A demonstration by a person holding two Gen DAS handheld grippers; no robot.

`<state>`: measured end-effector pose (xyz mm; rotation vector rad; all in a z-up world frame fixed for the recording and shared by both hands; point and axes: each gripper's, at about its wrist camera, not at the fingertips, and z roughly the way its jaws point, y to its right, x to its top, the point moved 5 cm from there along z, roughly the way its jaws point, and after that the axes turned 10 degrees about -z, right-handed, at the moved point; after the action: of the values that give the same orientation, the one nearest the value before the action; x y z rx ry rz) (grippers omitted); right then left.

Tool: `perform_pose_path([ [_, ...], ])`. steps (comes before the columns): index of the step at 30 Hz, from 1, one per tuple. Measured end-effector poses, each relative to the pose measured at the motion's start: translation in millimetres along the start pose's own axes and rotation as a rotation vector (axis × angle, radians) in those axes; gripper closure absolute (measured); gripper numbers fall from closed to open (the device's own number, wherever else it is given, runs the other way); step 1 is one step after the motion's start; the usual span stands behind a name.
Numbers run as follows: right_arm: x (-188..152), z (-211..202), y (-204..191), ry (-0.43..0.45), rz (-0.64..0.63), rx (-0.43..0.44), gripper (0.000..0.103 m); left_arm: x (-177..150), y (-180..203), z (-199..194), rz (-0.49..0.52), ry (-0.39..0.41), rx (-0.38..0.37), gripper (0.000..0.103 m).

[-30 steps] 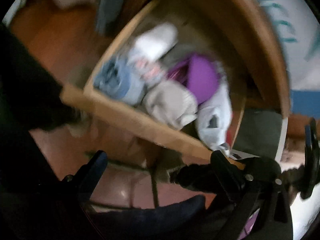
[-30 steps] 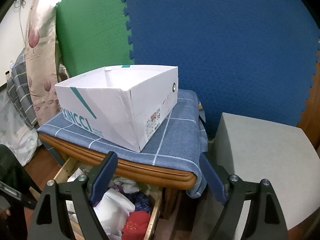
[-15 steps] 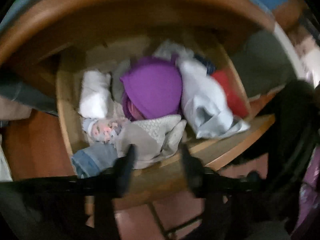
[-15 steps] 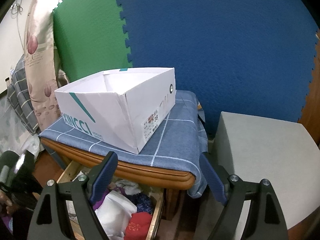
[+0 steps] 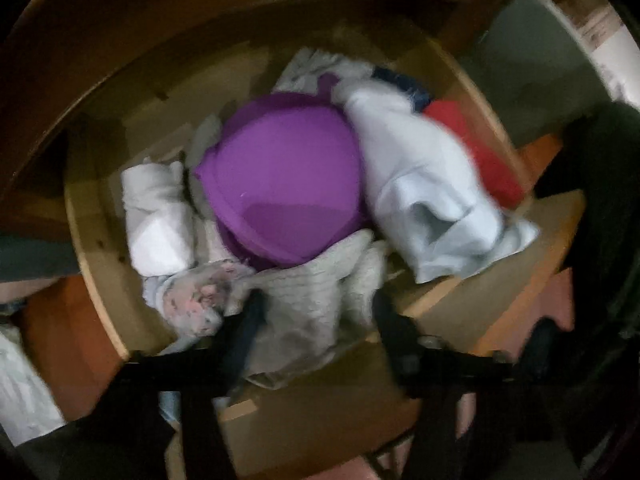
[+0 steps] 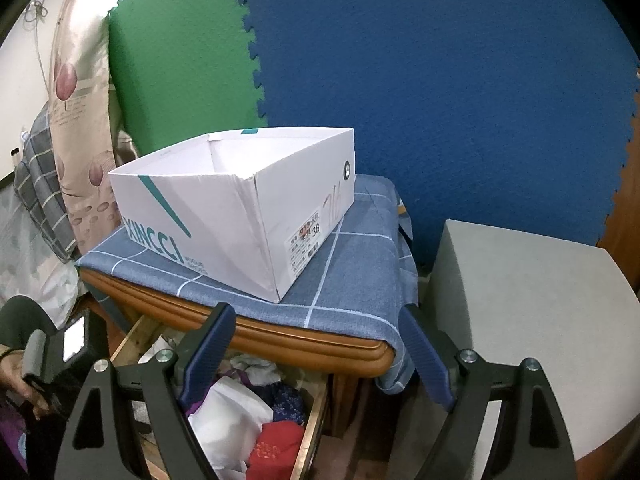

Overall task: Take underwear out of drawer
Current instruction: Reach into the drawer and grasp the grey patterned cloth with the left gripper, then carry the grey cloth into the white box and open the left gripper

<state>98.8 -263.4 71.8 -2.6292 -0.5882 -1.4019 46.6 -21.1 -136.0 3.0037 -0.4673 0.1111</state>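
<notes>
The drawer point(image 5: 100, 264) was pulled out and stuffed with underwear: one purple bra point(image 5: 284, 184), one red piece point(image 5: 484, 152), a pale blue one point(image 5: 432, 208), a white roll point(image 5: 156, 220), a floral one point(image 5: 196, 300), plus a grey knit piece point(image 5: 312, 300) at the front edge. The left gripper point(image 5: 316, 312) pointed down, its jaws just closing on that grey piece. The right gripper point(image 6: 316, 344) hung spread wide, nothing in it, in front of one white box point(image 6: 240, 208) on the checked cloth point(image 6: 340, 272).
</notes>
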Motion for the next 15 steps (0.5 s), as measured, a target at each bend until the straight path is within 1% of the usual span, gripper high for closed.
perform_pose_path([
  [1,-0.1,-0.1,0.3,0.000,0.002,0.001,0.017,-0.1,-2.4,2.1,-0.007,-0.005,0.026,0.086],
  [3,-0.4,-0.5,0.7,0.001,0.004,0.001,0.017,-2.3,-5.0,1.5,-0.032,-0.001,0.011,0.089],
  [5,-0.6,-0.3,0.9,0.001,0.005,0.000,0.017,-6.8,0.1,-8.9,-0.022,0.027,0.008,0.091],
  [7,-0.7,-0.3,2.2,0.001,0.012,0.000,0.017,-10.6,-1.0,-19.2,-0.064,0.046,-0.029,0.092],
  [8,-0.8,-0.3,3.0,0.002,0.016,0.001,0.017,-13.3,-5.1,-28.9,-0.109,0.070,-0.061,0.092],
  [10,-0.5,-0.7,4.0,0.004,0.022,0.003,0.017,-16.4,-11.4,-44.2,-0.165,0.111,-0.100,0.092],
  [12,-0.3,-0.3,3.9,0.002,0.023,0.002,0.017,-21.5,-17.3,-67.1,-0.215,0.177,-0.149,0.093],
  [15,0.1,0.1,3.4,-0.002,0.020,0.002,0.017,-25.5,-19.5,-97.2,-0.249,0.257,-0.183,0.093],
])
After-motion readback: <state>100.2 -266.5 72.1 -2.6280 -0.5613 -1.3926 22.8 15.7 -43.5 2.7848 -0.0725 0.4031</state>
